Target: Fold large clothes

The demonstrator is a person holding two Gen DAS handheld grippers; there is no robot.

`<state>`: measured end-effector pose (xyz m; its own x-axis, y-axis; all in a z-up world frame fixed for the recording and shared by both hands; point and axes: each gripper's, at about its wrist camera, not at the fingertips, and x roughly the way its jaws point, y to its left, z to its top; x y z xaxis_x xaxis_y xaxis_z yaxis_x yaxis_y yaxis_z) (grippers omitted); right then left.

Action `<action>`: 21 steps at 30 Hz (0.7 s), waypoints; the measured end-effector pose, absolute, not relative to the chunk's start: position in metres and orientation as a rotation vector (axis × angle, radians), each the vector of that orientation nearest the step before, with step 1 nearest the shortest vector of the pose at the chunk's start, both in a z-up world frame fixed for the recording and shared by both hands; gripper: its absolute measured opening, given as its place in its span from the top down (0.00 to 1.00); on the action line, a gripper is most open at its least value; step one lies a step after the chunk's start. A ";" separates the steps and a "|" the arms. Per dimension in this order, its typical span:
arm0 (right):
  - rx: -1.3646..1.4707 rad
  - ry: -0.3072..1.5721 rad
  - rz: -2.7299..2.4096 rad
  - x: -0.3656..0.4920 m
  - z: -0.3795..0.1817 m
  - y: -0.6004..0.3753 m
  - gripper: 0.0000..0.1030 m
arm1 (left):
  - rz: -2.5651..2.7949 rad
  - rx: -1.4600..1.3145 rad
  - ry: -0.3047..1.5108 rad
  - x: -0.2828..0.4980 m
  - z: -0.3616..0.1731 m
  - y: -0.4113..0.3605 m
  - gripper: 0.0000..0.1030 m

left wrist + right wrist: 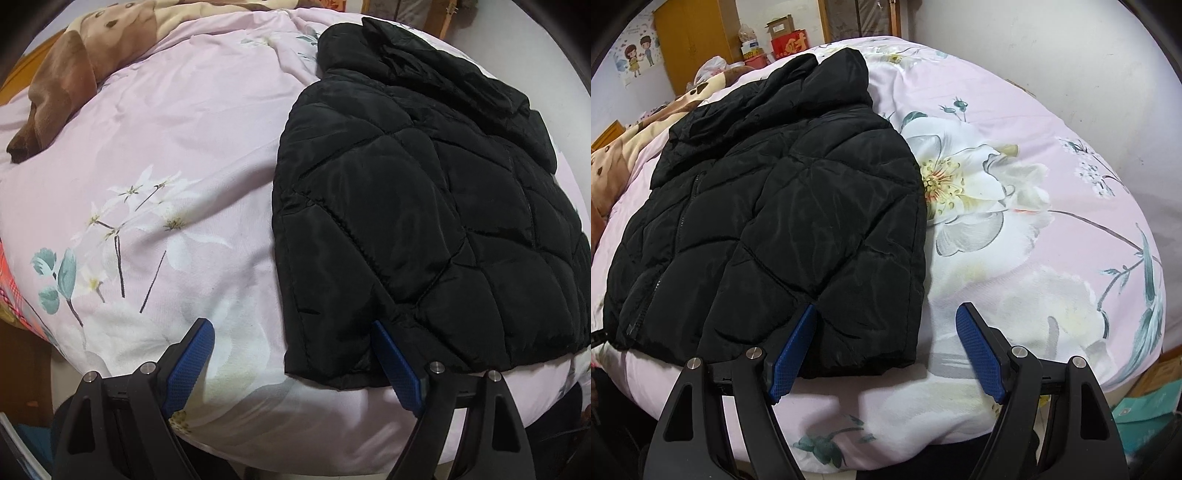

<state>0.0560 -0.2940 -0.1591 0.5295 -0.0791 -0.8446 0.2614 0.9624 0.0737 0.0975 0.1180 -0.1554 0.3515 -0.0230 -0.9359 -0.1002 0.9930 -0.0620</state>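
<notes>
A black quilted puffer jacket point(424, 206) lies flat on the pink floral duvet point(166, 155), hood at the far end, hem toward me. My left gripper point(295, 358) is open over the jacket's near left hem corner, its right finger against the hem. The jacket also shows in the right wrist view point(775, 221). My right gripper point(886, 347) is open over the jacket's near right hem corner, on the duvet point(1015, 184). Neither holds anything.
A brown and cream plush blanket point(66, 81) lies at the far left of the bed. A wooden wardrobe point(698, 40) and boxes point(786, 40) stand behind the bed. A white wall point(1071, 55) runs along its right side.
</notes>
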 end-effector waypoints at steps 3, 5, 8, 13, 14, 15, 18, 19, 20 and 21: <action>0.200 0.993 -0.178 0.057 -0.159 -0.290 0.39 | 0.023 -0.147 1.200 0.097 -0.153 0.117 0.39; 0.181 0.990 -0.169 0.057 -0.158 -0.285 0.52 | -0.016 -0.157 1.190 0.094 -0.146 0.110 0.55; 0.152 0.990 -0.167 0.058 -0.157 -0.279 0.59 | -0.007 -0.084 1.157 0.092 -0.139 0.097 0.62; 0.168 0.965 -0.154 0.053 -0.147 -0.279 0.80 | -0.011 -0.120 1.127 0.088 -0.126 0.102 0.78; 0.170 0.960 -0.156 0.052 -0.145 -0.279 0.81 | -0.014 -0.121 1.119 0.087 -0.122 0.102 0.79; 0.169 0.952 -0.158 0.052 -0.142 -0.277 0.82 | -0.018 -0.122 1.108 0.085 -0.117 0.102 0.80; 0.168 0.916 -0.158 0.046 -0.129 -0.273 0.83 | -0.032 -0.124 1.068 0.079 -0.101 0.102 0.82; 0.170 0.897 -0.154 0.043 -0.123 -0.271 0.84 | -0.040 -0.128 1.054 0.078 -0.095 0.102 0.82; 0.173 0.882 -0.151 0.041 -0.117 -0.270 0.84 | -0.046 -0.132 1.043 0.077 -0.089 0.101 0.82; 0.175 0.872 -0.148 0.038 -0.111 -0.269 0.85 | -0.050 -0.137 1.035 0.075 -0.085 0.102 0.83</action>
